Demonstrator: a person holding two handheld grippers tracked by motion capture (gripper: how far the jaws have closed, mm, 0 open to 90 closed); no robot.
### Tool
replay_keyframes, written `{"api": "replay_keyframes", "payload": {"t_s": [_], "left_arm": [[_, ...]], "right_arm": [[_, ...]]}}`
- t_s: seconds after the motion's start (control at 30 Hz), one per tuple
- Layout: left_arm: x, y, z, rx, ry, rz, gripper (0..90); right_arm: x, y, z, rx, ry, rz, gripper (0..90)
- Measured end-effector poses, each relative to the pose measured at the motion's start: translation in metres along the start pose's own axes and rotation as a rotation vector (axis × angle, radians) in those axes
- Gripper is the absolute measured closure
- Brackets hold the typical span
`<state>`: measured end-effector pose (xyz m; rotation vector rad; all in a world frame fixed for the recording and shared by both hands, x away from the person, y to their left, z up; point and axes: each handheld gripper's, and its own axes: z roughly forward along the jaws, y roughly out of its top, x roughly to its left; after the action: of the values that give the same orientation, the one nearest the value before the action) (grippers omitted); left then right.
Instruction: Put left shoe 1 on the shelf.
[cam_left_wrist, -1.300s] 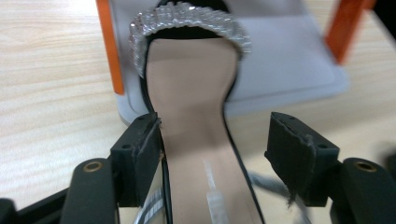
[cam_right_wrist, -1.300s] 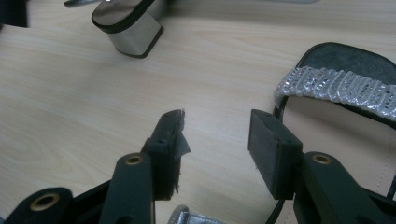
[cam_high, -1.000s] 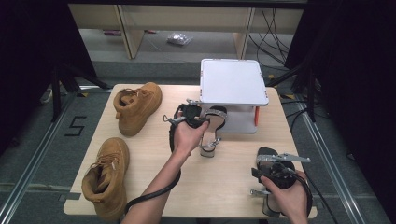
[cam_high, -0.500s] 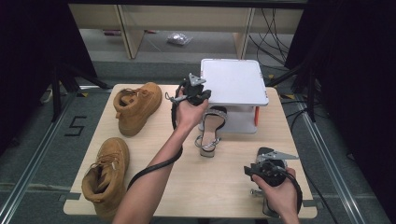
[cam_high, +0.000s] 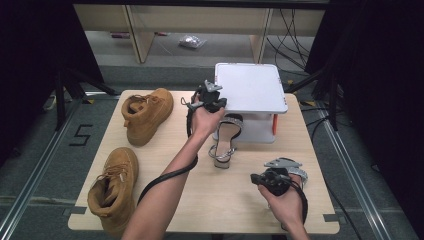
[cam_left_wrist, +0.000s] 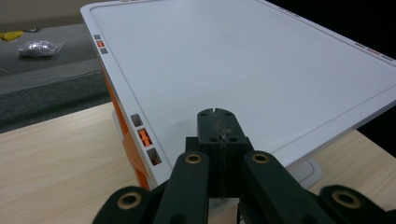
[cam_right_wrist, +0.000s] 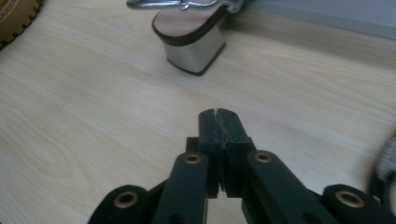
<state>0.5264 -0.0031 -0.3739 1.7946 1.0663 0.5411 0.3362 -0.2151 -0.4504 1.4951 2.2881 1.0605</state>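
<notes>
A white lidded box (cam_high: 250, 87) with orange latches (cam_left_wrist: 144, 138) stands at the back of the wooden table (cam_high: 165, 150). My left gripper (cam_high: 221, 103) hovers at the lid's near left edge, its jaws (cam_left_wrist: 217, 116) pressed together with nothing between them. A sandal with a silver block heel (cam_high: 224, 142) lies in front of the box, toe towards it. My right gripper (cam_high: 256, 178) is low over the table's front right and points at that heel (cam_right_wrist: 194, 44). Its jaws (cam_right_wrist: 218, 116) have just been closing and now meet with nothing between them.
Two tan boots lie on the left, one at the back (cam_high: 145, 114) and one at the front (cam_high: 114, 187). Something silvery (cam_high: 301, 175) lies partly hidden beside my right hand. A cable (cam_high: 165, 175) trails from the left gripper along the forearm.
My left hand has moved from above the sandal back to the box's left edge. My right hand has slid a little left, and its jaws have gone from parted to shut.
</notes>
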Motion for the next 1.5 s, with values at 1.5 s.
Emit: {"api": "replay_keyframes", "payload": {"t_s": [1.5], "left_arm": [[0.0, 0.001, 0.002, -0.001, 0.011, -0.006, 89.6]], "right_arm": [[0.03, 0.034, 0.096, 0.001, 0.024, -0.016, 90.0]]}}
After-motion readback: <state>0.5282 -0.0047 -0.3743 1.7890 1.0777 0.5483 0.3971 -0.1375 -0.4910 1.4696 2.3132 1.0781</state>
